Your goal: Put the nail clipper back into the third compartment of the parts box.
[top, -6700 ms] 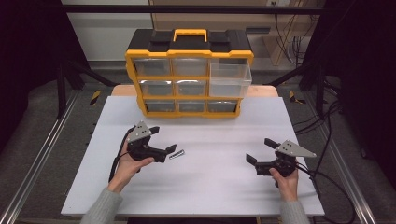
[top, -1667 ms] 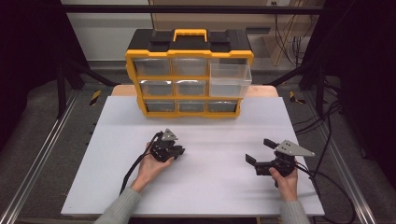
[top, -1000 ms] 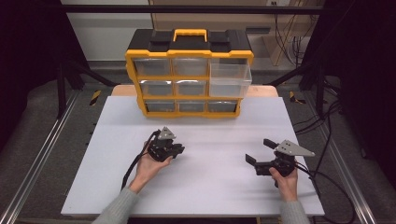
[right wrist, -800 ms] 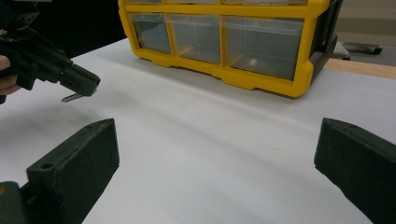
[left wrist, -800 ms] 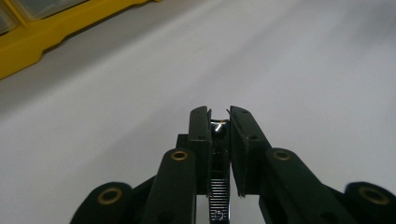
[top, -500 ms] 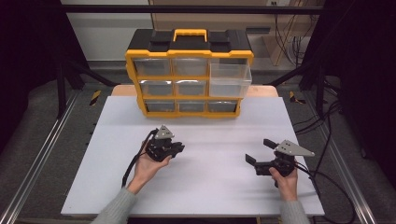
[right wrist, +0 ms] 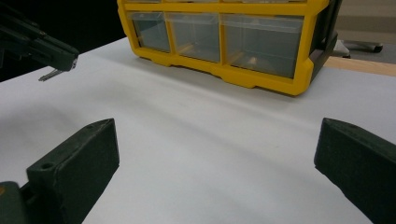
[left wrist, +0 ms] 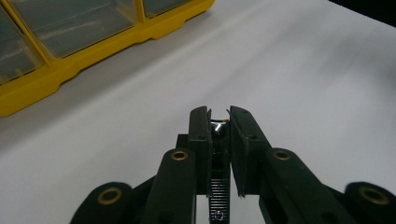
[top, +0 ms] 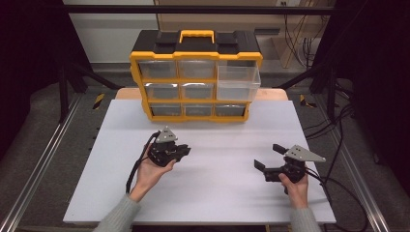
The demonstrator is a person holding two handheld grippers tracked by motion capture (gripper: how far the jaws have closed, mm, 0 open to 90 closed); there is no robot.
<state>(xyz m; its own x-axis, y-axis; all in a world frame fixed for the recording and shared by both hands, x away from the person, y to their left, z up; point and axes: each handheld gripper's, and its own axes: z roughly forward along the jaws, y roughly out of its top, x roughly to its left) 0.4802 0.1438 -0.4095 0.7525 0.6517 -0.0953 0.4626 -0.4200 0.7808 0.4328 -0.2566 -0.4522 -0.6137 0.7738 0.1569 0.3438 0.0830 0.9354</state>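
left gripper [left wrist: 218, 122] pinching a small metal screw [left wrist: 217, 129] above the white table [top: 217, 193]; light, rigid, slick, best clamped across the shank. right gripper [top: 269, 157] spread wide, empty.

My left gripper [top: 180, 152] sits in my upturned left hand [top: 147, 171], lifted off the table, jaws pinched nearly together. My right gripper [top: 266, 158] rests low in my right hand [top: 293, 186], jaws spread wide, pointing left toward the other.
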